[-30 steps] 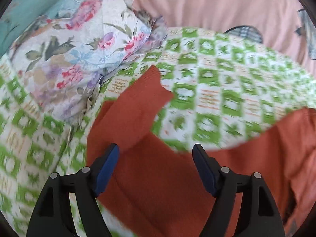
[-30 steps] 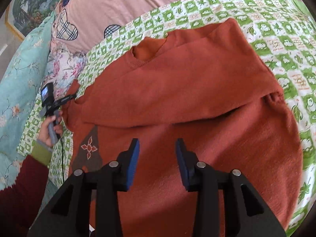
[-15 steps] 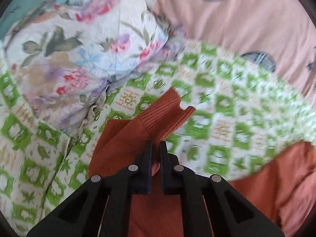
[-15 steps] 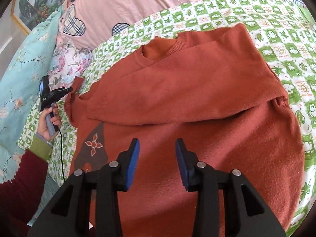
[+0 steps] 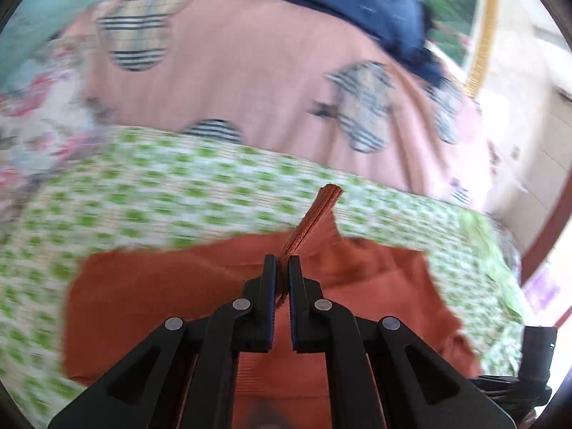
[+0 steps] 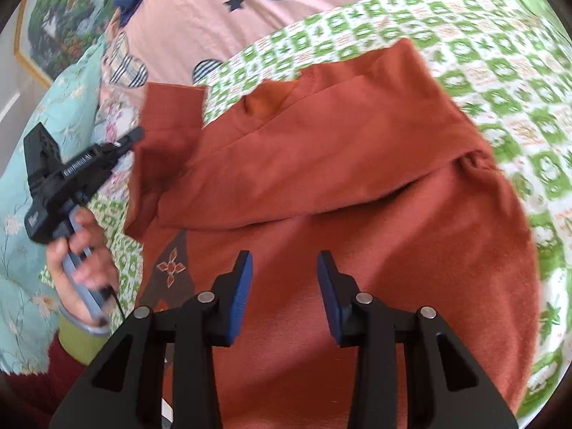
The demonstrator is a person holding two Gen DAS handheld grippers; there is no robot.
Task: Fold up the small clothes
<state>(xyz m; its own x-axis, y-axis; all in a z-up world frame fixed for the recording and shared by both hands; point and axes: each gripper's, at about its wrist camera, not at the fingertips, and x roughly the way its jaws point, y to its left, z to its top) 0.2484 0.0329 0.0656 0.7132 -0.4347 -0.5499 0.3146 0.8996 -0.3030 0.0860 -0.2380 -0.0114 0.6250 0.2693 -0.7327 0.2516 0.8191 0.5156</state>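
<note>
A rust-orange sweater [image 6: 357, 186] lies spread on a green-and-white patterned bedspread [image 6: 500, 71], one sleeve folded across its chest. My left gripper [image 5: 282, 268] is shut on the ribbed cuff of the other sleeve [image 5: 314, 214] and holds it lifted above the sweater body [image 5: 161, 286]. In the right wrist view the left gripper [image 6: 134, 139] holds that raised sleeve [image 6: 164, 121] at the sweater's left side. My right gripper [image 6: 284, 261] is open and empty, hovering over the sweater's lower part.
A pink quilt with plaid hearts [image 5: 250, 82] lies behind the bedspread. Floral pillows [image 6: 21, 214] sit at the left. A dark blue cloth [image 5: 357, 7] lies on the quilt. A framed picture [image 6: 53, 25] hangs on the wall.
My left gripper closed on the sleeve cuff, then lifted it and swung it up and toward the sweater's middle. My right gripper stayed open over the lower part.
</note>
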